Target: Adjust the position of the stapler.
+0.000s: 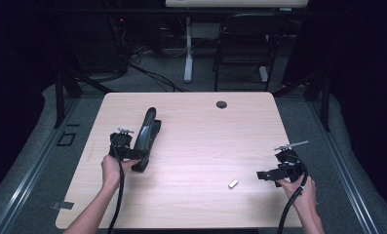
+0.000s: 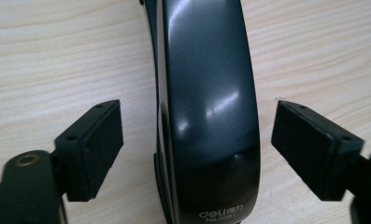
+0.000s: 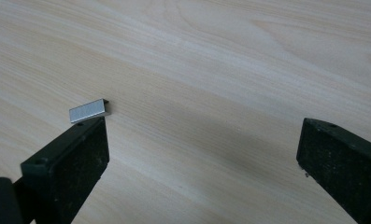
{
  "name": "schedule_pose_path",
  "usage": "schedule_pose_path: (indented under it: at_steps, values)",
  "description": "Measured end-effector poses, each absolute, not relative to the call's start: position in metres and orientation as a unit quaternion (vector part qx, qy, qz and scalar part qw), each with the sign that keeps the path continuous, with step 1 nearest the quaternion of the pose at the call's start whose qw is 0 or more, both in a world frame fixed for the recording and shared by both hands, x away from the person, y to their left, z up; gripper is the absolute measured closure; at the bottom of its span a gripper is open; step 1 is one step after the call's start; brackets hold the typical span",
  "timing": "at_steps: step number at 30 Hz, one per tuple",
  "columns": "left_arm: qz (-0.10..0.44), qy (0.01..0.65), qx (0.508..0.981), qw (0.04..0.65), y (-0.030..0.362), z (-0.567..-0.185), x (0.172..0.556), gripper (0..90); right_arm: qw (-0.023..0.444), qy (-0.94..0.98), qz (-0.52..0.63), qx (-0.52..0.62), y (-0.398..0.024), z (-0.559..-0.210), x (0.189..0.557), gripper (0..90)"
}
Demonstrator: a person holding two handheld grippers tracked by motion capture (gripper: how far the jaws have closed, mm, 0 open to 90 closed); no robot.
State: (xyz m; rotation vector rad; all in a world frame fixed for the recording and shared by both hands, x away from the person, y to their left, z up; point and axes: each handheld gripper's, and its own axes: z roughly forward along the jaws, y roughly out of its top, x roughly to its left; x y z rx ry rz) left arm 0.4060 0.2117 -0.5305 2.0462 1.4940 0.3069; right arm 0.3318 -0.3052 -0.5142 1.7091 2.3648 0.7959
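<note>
A black stapler lies on the left part of the wooden table, its arm raised at the far end. My left gripper straddles the stapler's near end. In the left gripper view the glossy stapler top stands between the two pads, with a gap of bare wood on each side, so the gripper is open. My right gripper rests open near the table's right front. A small silver strip of staples lies just to its left; it sits beyond the left pad, outside the jaws.
A dark cable grommet sits near the table's far edge. Behind the table stand a black chair and a white desk leg. Dark rails and floor flank both table sides.
</note>
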Motion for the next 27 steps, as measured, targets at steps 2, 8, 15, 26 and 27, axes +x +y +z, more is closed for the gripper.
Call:
schedule_pose_path:
  at_steps: [2, 8, 15, 26, 27]
  values:
    - [0.117, 0.558, 0.769, 0.288, 0.211, -0.532, 0.407, 21.0, 0.059, 0.781, 0.262, 0.564, -0.305, -0.514, 0.332, 2.4]
    - [0.114, 0.553, 0.774, 0.288, 0.210, -0.535, 0.408, 33.3, 0.057, 0.782, 0.262, 0.563, -0.305, -0.514, 0.332, 2.8]
    - [0.114, 0.550, 0.779, 0.278, 0.203, -0.544, 0.413, 40.0, 0.055, 0.784, 0.261, 0.561, -0.305, -0.514, 0.332, 3.6]
    - [0.126, 0.534, 0.794, 0.260, 0.201, -0.544, 0.412, 43.2, 0.055, 0.784, 0.262, 0.560, -0.305, -0.513, 0.332, 4.8]
    - [0.125, 0.530, 0.798, 0.257, 0.201, -0.544, 0.412, 43.2, 0.055, 0.784, 0.263, 0.560, -0.305, -0.513, 0.332, 4.8]
